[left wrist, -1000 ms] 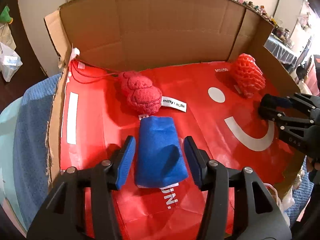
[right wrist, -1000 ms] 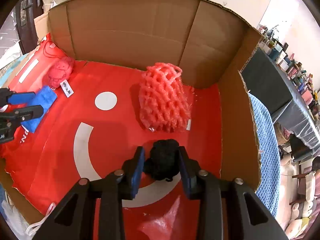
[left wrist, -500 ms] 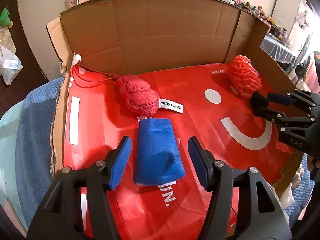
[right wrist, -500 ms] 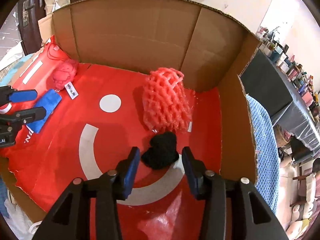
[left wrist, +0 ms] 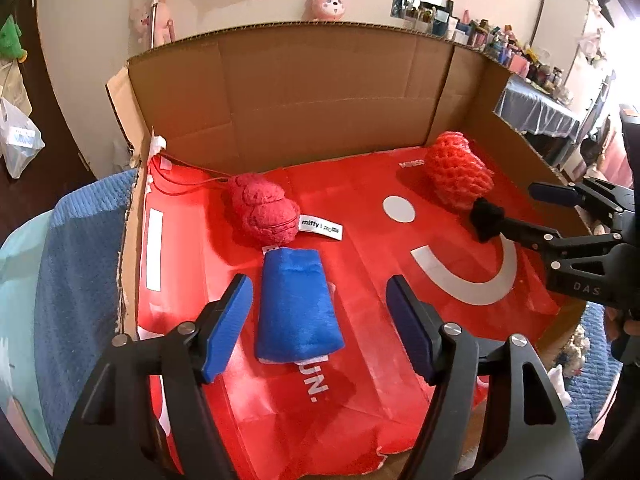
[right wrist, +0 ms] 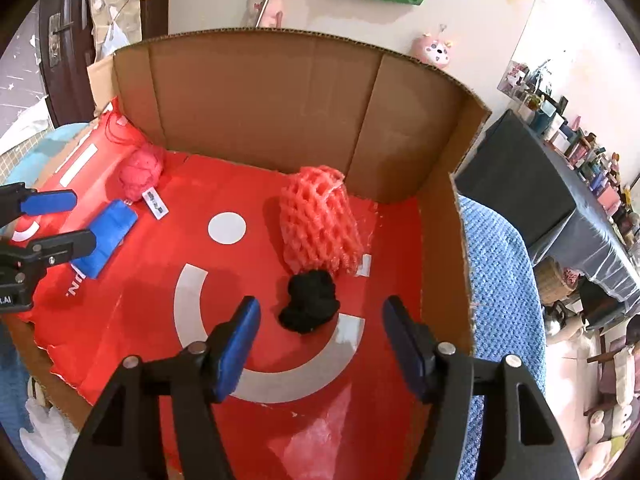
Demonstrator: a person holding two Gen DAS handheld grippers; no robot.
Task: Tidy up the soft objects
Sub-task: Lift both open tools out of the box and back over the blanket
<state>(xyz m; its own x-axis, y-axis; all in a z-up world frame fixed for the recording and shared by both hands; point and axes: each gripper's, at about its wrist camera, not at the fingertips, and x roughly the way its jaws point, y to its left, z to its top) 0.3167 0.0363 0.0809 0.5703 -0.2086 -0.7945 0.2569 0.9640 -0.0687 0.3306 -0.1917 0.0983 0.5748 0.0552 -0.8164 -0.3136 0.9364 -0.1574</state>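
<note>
Left claw: jaws spread wide, nothing gripped. The blue plush roll is seen lying between the blue pads, clear of both, flat on the red bag liner.

Right claw: also released, jaws wide apart. The black fuzzy clump is seen just ahead of the fingertips, resting on the liner on the grey smile arc, touched by neither pad.

The red foam net is seen directly behind the black clump, touching or nearly touching it, near the back right corner of the cardboard box.

The red knitted plush is seen just behind the blue roll, toward the back left, with a white "miffy" tag beside it.

The box is set on a blue knitted blanket.
</note>
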